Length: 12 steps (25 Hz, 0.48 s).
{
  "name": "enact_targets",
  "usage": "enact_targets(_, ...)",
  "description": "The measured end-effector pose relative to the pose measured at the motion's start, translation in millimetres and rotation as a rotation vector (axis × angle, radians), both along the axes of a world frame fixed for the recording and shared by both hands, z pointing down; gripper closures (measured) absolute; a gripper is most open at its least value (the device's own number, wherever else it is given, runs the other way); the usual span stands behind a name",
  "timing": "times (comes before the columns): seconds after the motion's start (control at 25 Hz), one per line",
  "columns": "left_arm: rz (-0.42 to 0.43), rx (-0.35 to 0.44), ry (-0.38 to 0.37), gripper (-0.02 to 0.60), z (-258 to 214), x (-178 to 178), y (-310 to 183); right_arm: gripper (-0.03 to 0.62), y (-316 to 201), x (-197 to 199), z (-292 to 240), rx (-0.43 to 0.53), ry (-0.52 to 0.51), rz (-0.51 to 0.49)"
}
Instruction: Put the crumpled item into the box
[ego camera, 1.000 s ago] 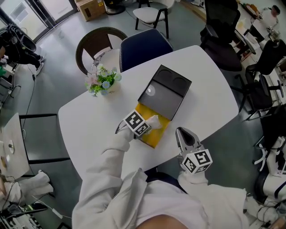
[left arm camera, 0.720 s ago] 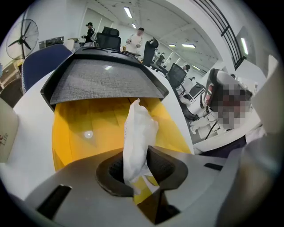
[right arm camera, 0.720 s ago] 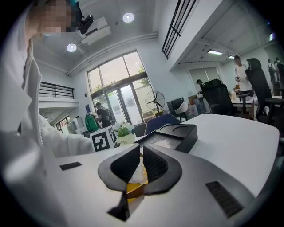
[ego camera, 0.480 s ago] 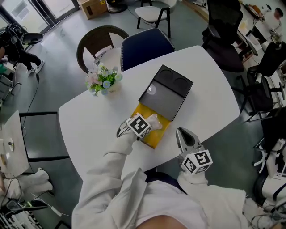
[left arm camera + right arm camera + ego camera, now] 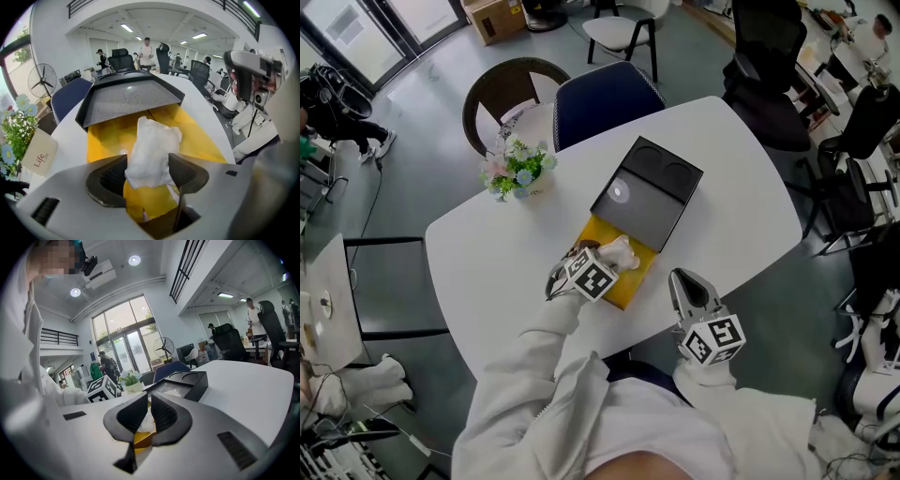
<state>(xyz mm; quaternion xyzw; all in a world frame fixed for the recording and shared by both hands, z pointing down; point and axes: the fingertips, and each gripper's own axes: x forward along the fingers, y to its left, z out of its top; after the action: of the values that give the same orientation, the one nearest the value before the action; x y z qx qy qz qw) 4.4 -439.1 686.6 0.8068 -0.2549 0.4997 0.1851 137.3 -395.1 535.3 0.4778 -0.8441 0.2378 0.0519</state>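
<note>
The white rounded desk [image 5: 487, 272] carries the open black box with yellow lining [image 5: 652, 206], its lid tipped back so I can reach in. My left gripper [image 5: 147, 173] points down into it, its jaws just opening wide to let go. My right gripper [image 5: 149, 411] waits aside, jaws drawn together, empty. The crumpled white paper wad [image 5: 152, 150] sits between the left jaws on the yellow floor. Whether it brushes a pad, I cannot tell.

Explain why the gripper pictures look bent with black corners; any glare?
Left gripper view: wide-angle lens bows the room, corners black, crumpled item sharp. Right gripper view: same bowing; mosaic patch upper left added afterwards. Head view: straighter, one bright glare spot on the black lid.
</note>
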Motion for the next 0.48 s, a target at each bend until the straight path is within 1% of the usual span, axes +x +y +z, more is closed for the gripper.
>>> enact_targets(0.08, -0.034, 0.029, 0.001, 0.270, -1, -4, -1, 0.550, 0, -1, -1, 0.006, -0.002, -0.004)
enact_targets(0.2, -0.075, 0.061, 0.034, 0.246, -6, -6, 0, 0.549, 1, -4, -3, 0.015, -0.005, -0.010)
enact_targets(0.4, -0.120, 0.111, 0.094, 0.232, -22, -6, 1, 0.550, 3, -7, -8, 0.035, -0.008, -0.017)
enact_targets(0.48, -0.143, 0.123, 0.133, 0.232, -30, -6, 2, 0.549, 4, -8, -11, 0.043, -0.009, -0.019)
